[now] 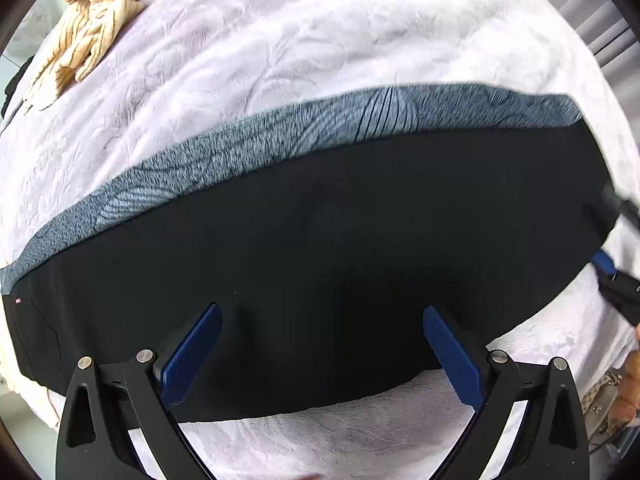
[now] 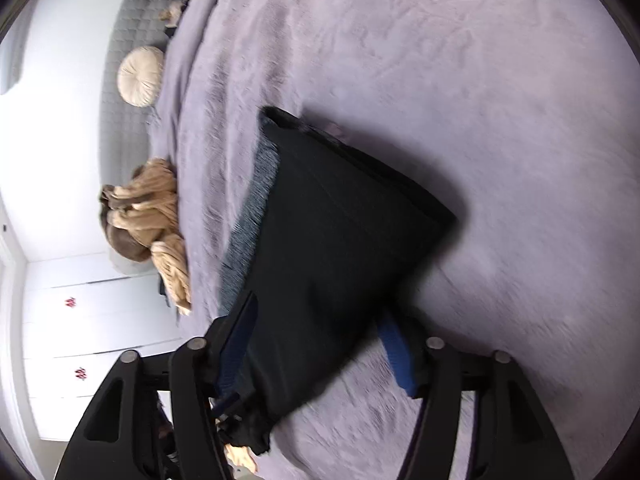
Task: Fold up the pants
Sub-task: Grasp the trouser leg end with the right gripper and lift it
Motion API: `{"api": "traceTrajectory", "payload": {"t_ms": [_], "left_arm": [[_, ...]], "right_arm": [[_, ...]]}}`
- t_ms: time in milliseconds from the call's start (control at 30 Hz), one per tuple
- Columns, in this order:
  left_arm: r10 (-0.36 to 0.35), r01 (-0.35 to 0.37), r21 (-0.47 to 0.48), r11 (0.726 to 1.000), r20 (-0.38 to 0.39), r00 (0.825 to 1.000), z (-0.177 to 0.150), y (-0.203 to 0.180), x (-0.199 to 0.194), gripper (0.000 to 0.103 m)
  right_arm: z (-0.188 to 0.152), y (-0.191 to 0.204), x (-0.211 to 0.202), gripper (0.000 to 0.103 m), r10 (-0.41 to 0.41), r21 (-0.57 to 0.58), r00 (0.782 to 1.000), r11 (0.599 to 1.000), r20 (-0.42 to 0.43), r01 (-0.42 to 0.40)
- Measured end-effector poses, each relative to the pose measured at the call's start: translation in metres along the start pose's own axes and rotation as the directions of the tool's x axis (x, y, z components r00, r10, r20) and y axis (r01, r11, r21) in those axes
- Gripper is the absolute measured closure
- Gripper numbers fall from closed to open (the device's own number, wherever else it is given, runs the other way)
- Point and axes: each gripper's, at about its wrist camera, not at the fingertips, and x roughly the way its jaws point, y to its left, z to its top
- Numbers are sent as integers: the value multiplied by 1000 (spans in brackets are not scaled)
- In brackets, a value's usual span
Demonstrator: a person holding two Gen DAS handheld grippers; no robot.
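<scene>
Both jaws spread, left gripper [image 1: 322, 354] over pants [image 1: 320, 248] mid-frame, right gripper [image 2: 316, 350] prob. straddling an end: pinch both layers, keep edges aligned.

Pants [image 1: 320, 240]: black, spread flat across the bed just beyond the tongs' tips, with a grey patterned strip along the far edge.
Left tongs [image 1: 322, 316]: pointing down over the near edge of the pants, blue pads wide apart, nothing between them.
Bedspread [image 1: 320, 40]: white, textured.
Striped cloth [image 1: 88, 28]: cream, bunched far off to the upper left.
Right tongs [image 1: 612, 248]: at the pants' right end, blurred.
</scene>
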Motion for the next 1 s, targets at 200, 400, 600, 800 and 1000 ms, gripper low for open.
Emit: {"api": "traceTrajectory", "payload": {"t_ms": [200, 400, 600, 800, 1000], "left_arm": [[12, -11, -24, 1000, 52, 999, 9, 3, -11, 3], [75, -51, -101, 994, 254, 964, 55, 6, -42, 3], [70, -47, -148, 988, 160, 985, 76, -6, 22, 3], [47, -25, -121, 992, 182, 982, 79, -3, 24, 2], [-15, 49, -155, 987, 217, 976, 77, 44, 1, 2]], "right_arm": [[8, -6, 15, 74, 37, 43, 999, 998, -5, -37], [3, 6, 1, 88, 56, -58, 998, 997, -3, -56], [-4, 41, -11, 88, 63, -195, 998, 979, 13, -59], [-25, 97, -16, 88, 24, -388, 999, 922, 37, -8], [-68, 167, -14, 88, -21, -590, 999, 806, 43, 42]]}}
